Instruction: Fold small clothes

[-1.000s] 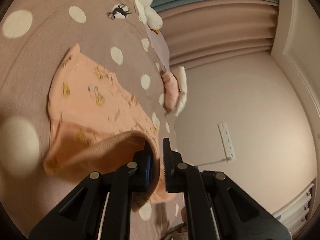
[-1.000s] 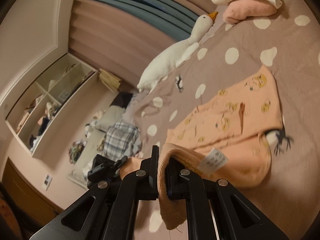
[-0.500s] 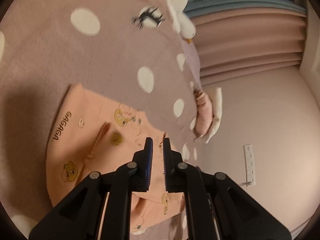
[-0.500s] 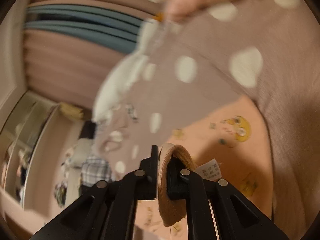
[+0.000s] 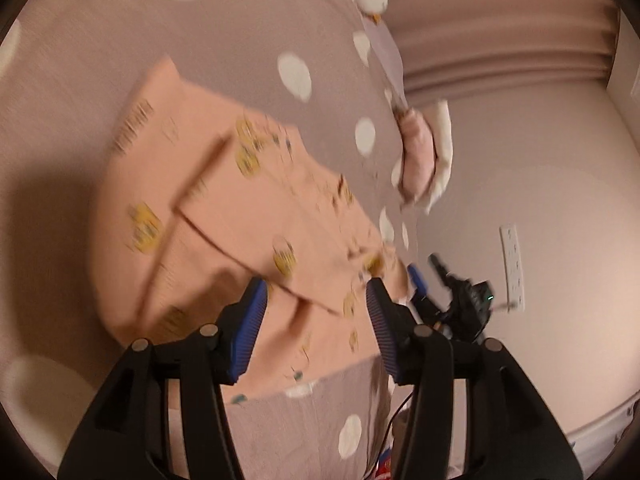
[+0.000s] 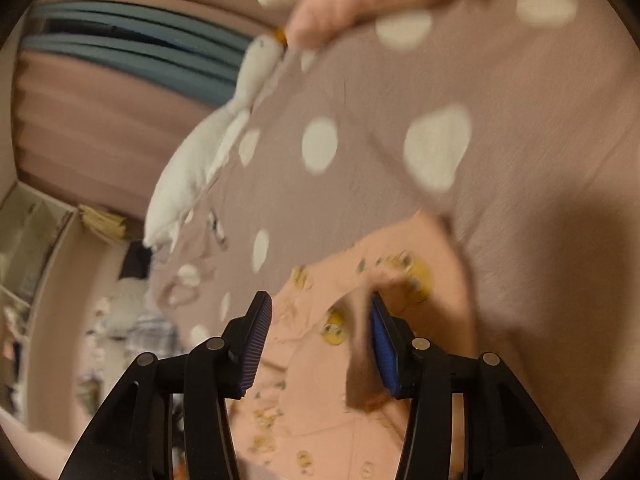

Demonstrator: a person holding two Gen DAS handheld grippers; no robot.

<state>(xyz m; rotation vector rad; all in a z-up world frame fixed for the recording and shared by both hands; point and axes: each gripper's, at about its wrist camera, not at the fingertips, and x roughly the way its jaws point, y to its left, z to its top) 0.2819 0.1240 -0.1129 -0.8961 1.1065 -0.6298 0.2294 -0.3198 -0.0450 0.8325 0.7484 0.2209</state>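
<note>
A small peach garment with yellow cartoon prints (image 5: 240,216) lies folded on the dotted mauve bedspread (image 5: 224,28). My left gripper (image 5: 316,296) is open just above its near edge, holding nothing. In the right wrist view the same garment (image 6: 332,368) lies below my right gripper (image 6: 320,312), which is open; a fold of the cloth rests against its right fingertip (image 6: 380,332). The right gripper also shows in the left wrist view (image 5: 460,292) beyond the garment's right end. Both views are motion blurred.
A folded pink and white pile (image 5: 424,152) lies near the bed's edge. A white stuffed goose (image 6: 200,152) lies along the bedspread (image 6: 520,120). Curtains (image 6: 100,92), a shelf unit (image 6: 28,248) and a wall socket strip (image 5: 512,264) stand beyond.
Both grippers were shut on the garment's edge and carried it over; the left let go first, then the right. Both now stand open and the garment lies folded.
</note>
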